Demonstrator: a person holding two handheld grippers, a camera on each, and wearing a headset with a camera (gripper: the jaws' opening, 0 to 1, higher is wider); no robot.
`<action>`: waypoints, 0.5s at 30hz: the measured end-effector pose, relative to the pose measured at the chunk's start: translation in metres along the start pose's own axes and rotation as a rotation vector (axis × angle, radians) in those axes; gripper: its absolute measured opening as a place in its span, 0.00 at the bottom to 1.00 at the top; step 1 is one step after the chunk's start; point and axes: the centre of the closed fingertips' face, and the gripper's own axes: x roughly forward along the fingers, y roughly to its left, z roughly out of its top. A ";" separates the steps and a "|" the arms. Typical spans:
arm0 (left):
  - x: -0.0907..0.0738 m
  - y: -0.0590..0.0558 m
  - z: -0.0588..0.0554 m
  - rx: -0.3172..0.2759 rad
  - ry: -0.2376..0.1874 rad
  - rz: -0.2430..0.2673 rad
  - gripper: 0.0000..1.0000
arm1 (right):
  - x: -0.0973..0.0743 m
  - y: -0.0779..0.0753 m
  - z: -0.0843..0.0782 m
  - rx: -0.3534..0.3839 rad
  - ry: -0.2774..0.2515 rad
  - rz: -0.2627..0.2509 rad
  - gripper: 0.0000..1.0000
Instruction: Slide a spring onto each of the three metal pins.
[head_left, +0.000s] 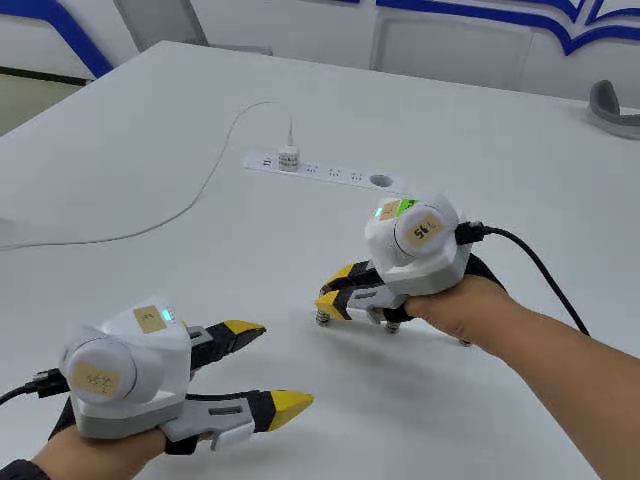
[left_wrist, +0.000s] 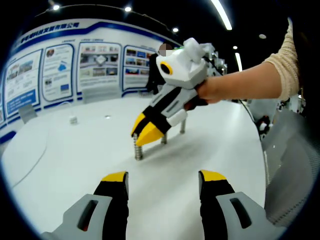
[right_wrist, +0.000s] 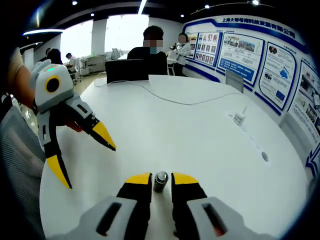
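Yellow-tipped left gripper (head_left: 272, 365) low at the left over the white table (head_left: 150, 150), jaws wide apart and holding nothing; further right, right gripper (head_left: 328, 304) tilted down, jaws pinched on a spring (right_wrist: 160, 181) atop the leftmost of three upright metal pins (left_wrist: 163, 139).

Office/showroom, wall info boards (right_wrist: 240, 52), big white table (head_left: 420, 130), seated ppl (right_wrist: 150, 62)

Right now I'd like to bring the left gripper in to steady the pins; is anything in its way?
Nothing on the table lies between the left gripper and the three pins. The right gripper hangs over the nearest pin, tips at its top, so that one is taken.
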 end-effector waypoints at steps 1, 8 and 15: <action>0.000 0.000 0.000 0.000 -0.001 0.000 0.58 | -0.001 -0.001 0.000 -0.001 -0.001 -0.001 0.16; 0.002 0.000 0.002 0.004 0.000 -0.001 0.58 | -0.007 -0.001 0.000 0.011 -0.010 -0.011 0.18; 0.003 -0.001 0.004 0.010 0.000 -0.004 0.59 | -0.015 0.000 -0.001 0.022 -0.025 -0.026 0.22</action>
